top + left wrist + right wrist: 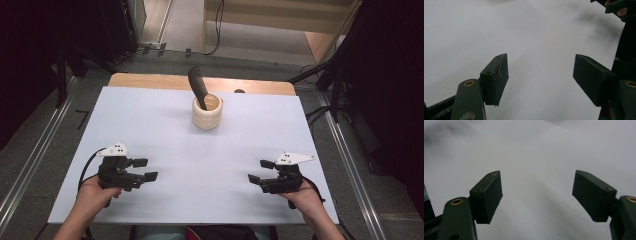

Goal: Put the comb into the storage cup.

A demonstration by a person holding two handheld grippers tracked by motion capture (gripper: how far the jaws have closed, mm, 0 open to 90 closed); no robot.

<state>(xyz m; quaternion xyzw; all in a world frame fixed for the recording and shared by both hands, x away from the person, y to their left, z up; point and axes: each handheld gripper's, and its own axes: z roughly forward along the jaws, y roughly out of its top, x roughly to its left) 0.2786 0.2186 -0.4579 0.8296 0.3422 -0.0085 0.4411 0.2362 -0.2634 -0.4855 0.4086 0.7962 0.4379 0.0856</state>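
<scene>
A cream ribbed cup (207,112) stands upright at the far middle of the white table (165,130). A dark curved utensil handle (197,86) leans out of it toward the far left. My left gripper (145,169) rests near the front left, held by a hand, open with nothing between its jaws. My right gripper (260,171) sits near the front right, also open and empty. In the left gripper view, the left gripper (540,72) has its two black pads spread wide over bare white surface. The right gripper (536,192) stands the same way in the right gripper view.
A strip of wooden tabletop (150,80) shows beyond the white sheet. Metal rails (35,155) run along both sides of the table. Dark stands and cables (320,75) crowd the far corners on the floor.
</scene>
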